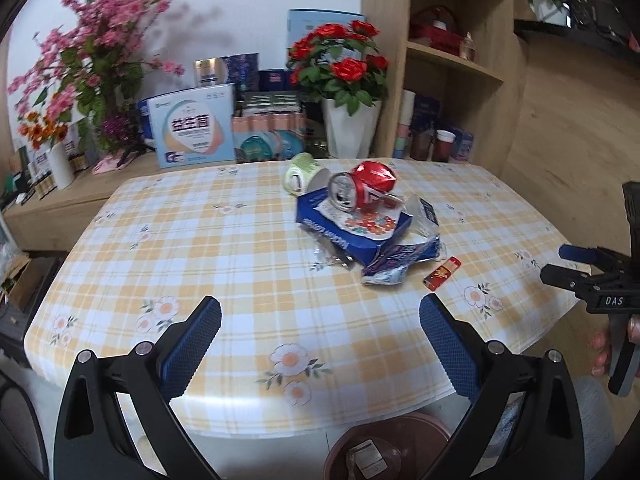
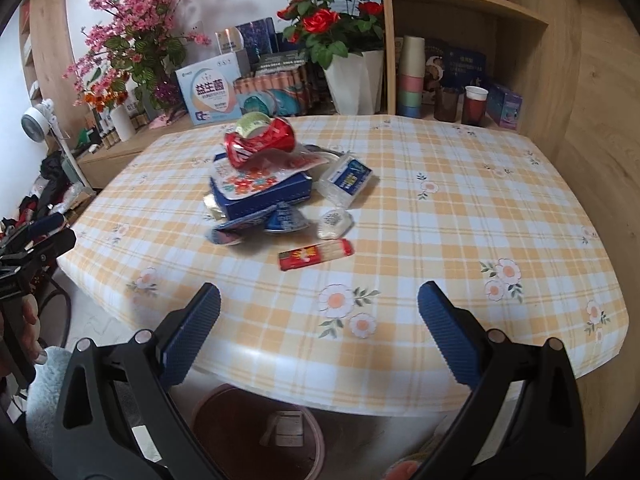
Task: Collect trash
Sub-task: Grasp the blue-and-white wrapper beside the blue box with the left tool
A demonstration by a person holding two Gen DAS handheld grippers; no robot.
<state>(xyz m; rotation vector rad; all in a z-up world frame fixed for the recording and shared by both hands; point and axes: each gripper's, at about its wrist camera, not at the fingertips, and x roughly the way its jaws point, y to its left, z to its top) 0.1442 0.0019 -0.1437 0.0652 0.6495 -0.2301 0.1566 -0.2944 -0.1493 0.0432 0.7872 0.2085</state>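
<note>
- left gripper (image 1: 320, 320) and right gripper (image 2: 319, 308): jaws wide apart, holding nothing.
- red packet (image 2: 315, 255) on table (image 2: 480, 220), ahead of right jaws, lying crosswise; right hand nearer.
- bin (image 2: 256, 432) under the table's near edge.

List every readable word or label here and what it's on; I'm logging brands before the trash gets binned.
"DAS": on the black body of the right gripper, seen from the left wrist view.
"益生菌": on the white and light-blue carton on the wooden sideboard behind the table.
White lettering on the flattened dark-blue cardboard box: upside down, too blurred to read.
Red crushed drink can, small red rectangular packet, bin label: unreadable.
</note>
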